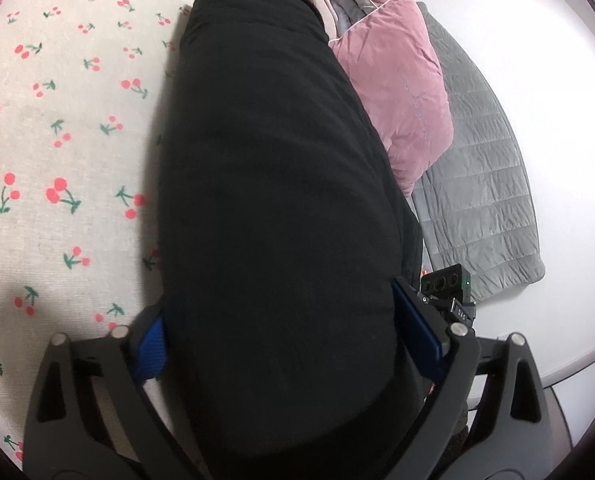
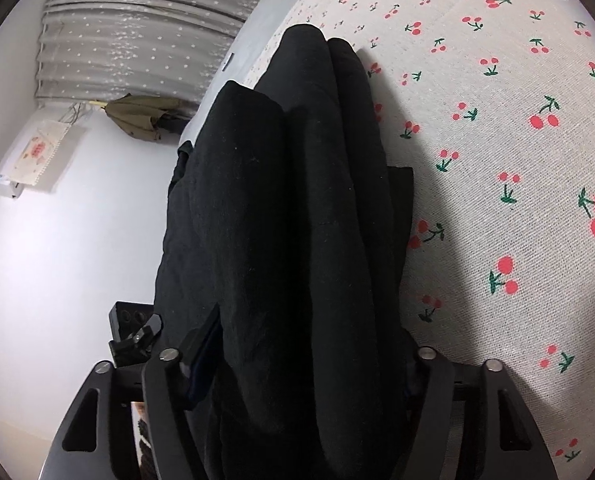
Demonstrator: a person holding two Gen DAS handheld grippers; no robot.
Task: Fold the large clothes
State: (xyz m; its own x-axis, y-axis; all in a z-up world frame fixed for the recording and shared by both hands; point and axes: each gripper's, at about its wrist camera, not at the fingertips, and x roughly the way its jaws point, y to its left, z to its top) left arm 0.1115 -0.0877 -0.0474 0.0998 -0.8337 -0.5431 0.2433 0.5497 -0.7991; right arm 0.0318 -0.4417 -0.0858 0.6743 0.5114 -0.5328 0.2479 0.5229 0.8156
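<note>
Black folded garment [image 1: 273,200] sits clamped in both the left gripper [image 1: 281,340] and right gripper [image 2: 301,360]. Best lower it level onto the cherry-print sheet [image 1: 57,120], then let go with both together.

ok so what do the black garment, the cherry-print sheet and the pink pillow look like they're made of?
Black garment: thick, matte, faintly fuzzy, probably fleece or padded knit; it bulges in soft rolls.
Cherry-print sheet: coarse woven cotton or linen look, matte, with visible weave grain.
Pink pillow: velvety with a slight sheen, piped edge; likely velour, not certain.
</note>
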